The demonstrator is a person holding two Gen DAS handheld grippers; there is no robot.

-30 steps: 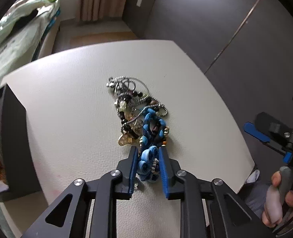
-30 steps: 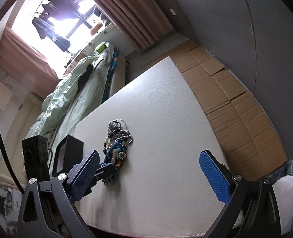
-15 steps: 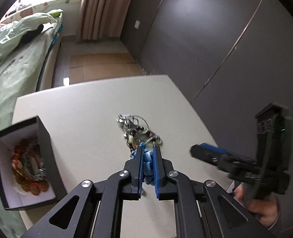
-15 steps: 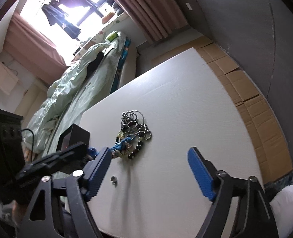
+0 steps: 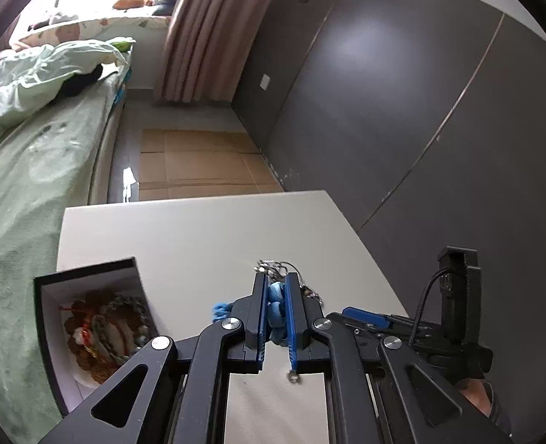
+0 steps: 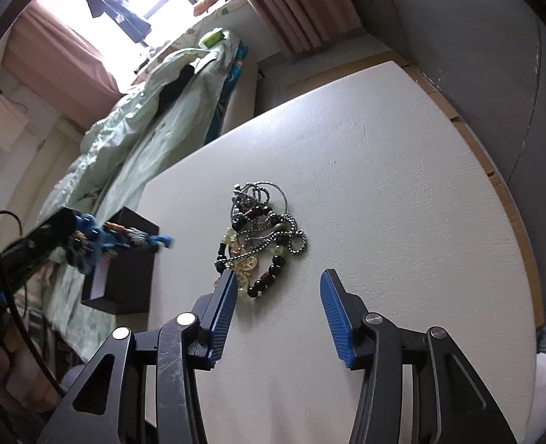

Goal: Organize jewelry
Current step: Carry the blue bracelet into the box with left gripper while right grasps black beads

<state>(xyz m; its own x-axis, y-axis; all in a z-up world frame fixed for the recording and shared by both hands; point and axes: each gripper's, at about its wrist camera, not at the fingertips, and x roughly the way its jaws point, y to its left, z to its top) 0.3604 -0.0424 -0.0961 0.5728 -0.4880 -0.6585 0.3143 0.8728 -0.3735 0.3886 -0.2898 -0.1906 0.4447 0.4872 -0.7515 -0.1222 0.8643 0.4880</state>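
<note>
My left gripper is shut on a blue braided bracelet and holds it off the white table. In the right wrist view the same bracelet hangs in the air at the left, above the black box. A tangled jewelry pile of chains and dark beads lies mid-table. My right gripper points down at the pile's near end. Its jaws are closing, with the nearest beads between the blue pads and untouched. The left fingers hide most of the pile.
The black box, white inside, sits at the table's left edge with several pieces of jewelry in it. A small metal ring lies loose on the table under my left gripper. A bed with green bedding runs along the left, a dark wall along the right.
My left gripper closed on the blue bracelet, lifted it off the pile and carried it left towards the box. My right gripper came in over the pile and its jaws narrowed.
</note>
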